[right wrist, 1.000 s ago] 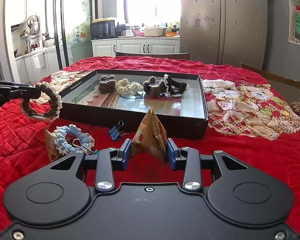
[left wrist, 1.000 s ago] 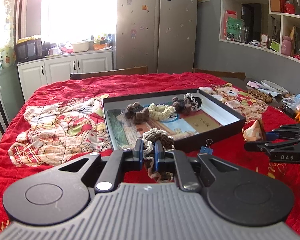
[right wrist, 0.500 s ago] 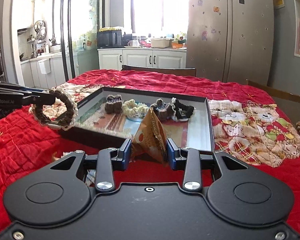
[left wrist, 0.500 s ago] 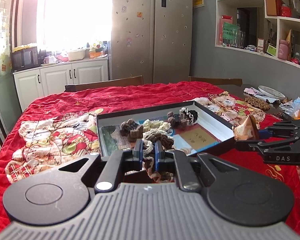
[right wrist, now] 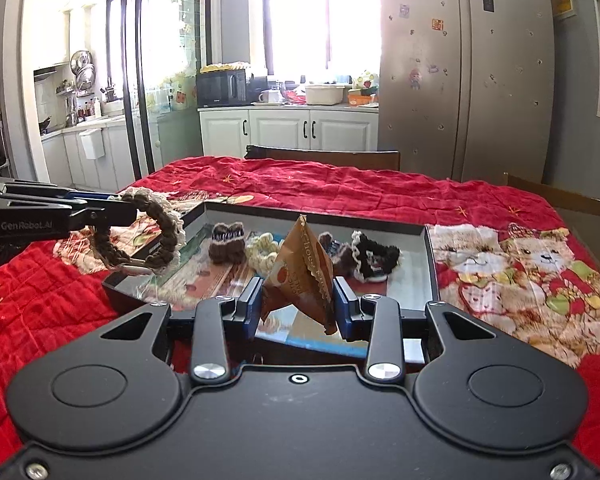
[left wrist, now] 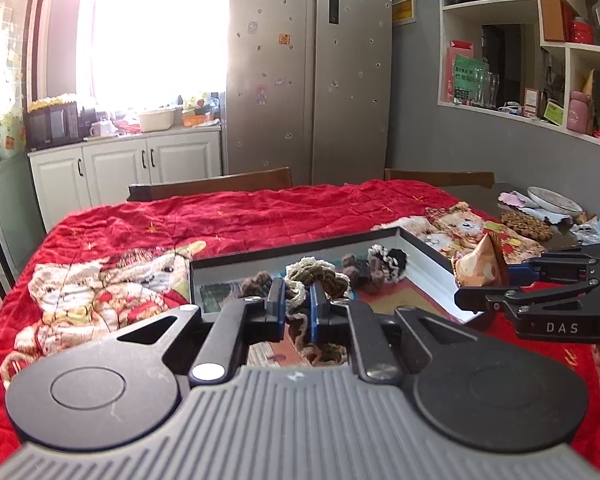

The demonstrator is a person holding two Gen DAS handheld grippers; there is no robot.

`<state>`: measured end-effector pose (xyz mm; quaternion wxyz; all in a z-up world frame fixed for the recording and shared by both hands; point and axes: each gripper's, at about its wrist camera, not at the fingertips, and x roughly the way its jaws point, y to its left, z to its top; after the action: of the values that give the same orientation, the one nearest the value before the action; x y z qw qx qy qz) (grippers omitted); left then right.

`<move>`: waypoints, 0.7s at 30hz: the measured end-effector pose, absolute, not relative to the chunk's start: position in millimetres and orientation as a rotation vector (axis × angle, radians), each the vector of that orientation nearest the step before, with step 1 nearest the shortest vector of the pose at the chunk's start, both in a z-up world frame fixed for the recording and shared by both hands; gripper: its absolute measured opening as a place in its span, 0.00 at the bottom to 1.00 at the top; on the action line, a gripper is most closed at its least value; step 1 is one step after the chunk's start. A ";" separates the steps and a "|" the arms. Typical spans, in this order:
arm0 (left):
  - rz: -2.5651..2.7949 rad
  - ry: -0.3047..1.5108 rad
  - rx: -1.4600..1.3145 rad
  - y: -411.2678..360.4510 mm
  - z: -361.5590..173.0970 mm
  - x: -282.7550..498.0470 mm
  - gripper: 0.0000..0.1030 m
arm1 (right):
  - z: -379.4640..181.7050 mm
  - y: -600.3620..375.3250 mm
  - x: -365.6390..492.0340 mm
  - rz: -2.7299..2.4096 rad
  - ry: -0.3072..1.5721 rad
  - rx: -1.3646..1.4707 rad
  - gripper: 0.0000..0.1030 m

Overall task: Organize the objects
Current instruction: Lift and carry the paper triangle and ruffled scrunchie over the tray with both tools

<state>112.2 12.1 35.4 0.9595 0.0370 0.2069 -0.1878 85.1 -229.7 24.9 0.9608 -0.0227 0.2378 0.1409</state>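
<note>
Brown-and-cream crocheted ring (right wrist: 146,236), left of centre in the right-wrist view, hangs over the left rim of the dark tray (right wrist: 430,256), pinched in the nearly closed left gripper (left wrist: 296,306). Orange-brown snack packet (right wrist: 304,270), frame centre, is clamped between the partly closed jaws of the right gripper (right wrist: 296,300), above the tray's near edge. Four crocheted pieces (right wrist: 226,242) lie in a row inside the tray, which rests on a red quilt (right wrist: 340,188).
</note>
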 end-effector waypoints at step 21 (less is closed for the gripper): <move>-0.359 0.424 0.015 -11.2 31.9 165.3 0.14 | 31.0 -214.8 156.2 0.239 0.470 -0.022 0.34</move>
<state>165.3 -11.2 31.9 0.9616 0.0073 0.2093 -0.1774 156.2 -214.8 31.0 0.9654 -0.0110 0.2323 0.1180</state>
